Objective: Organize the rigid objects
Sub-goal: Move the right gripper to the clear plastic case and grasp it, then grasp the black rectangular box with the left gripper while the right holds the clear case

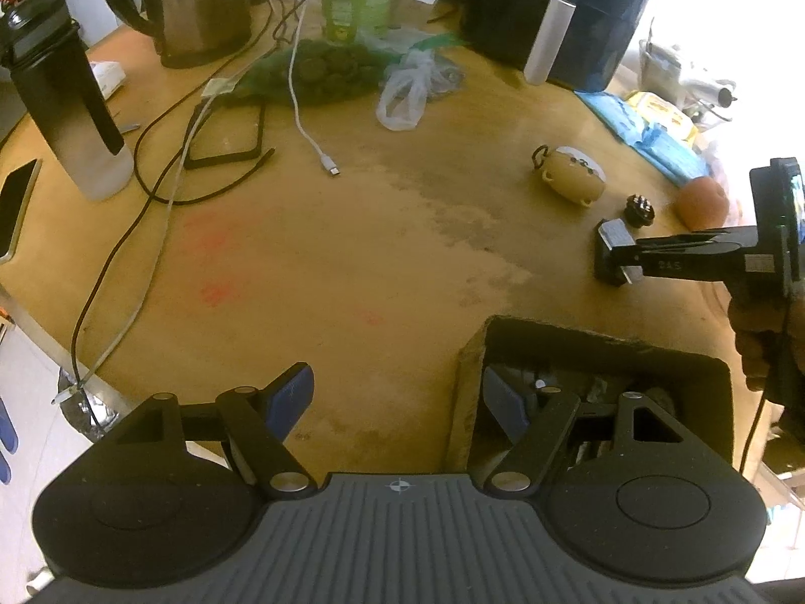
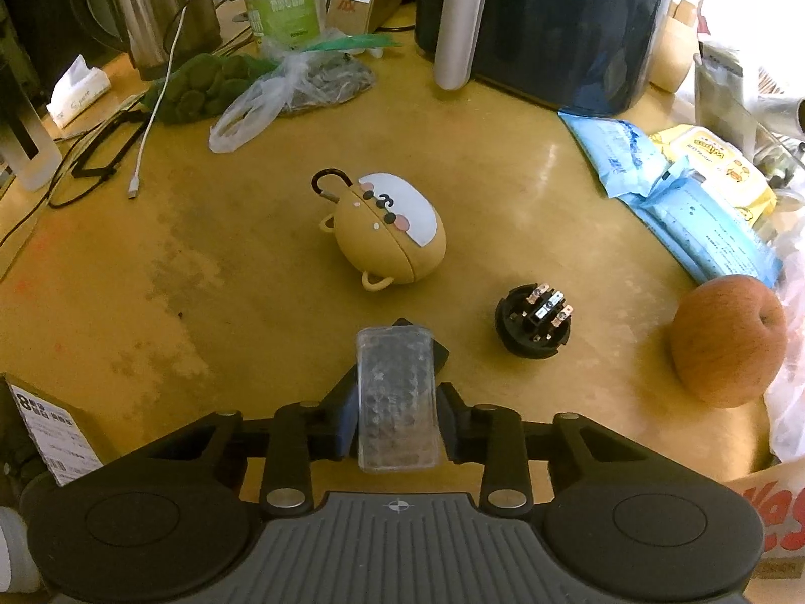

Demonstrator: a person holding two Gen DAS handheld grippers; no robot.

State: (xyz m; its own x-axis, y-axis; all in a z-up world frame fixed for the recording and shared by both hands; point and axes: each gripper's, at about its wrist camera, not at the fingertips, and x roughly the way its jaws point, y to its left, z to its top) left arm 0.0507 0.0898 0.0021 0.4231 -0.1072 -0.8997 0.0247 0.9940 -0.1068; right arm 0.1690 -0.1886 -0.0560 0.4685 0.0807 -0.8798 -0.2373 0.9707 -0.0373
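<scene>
Left wrist view, open box (image 1: 604, 347); right wrist view, apple (image 2: 727, 340).

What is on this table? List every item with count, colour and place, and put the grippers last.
table: 1, yellow-brown, under everything
kettle: 1, steel with black handle, far left
bottle: 1, black and grey, left edge
phone: 1, dark, left edge
air fryer: 1, black, far right
green tub: 1, far middle
white cable: 1, middle left
plastic bag: 1, clear, beside green bag
earbud case: 1, tan, centre
round plug part: 1, black, right of centre
apple: 1, reddish, right edge
wipes packs: blue and yellow, right
box: 1, dark, open, near right
clear block: 1, in right gripper
left gripper: open
right gripper: shut on clear block
</scene>
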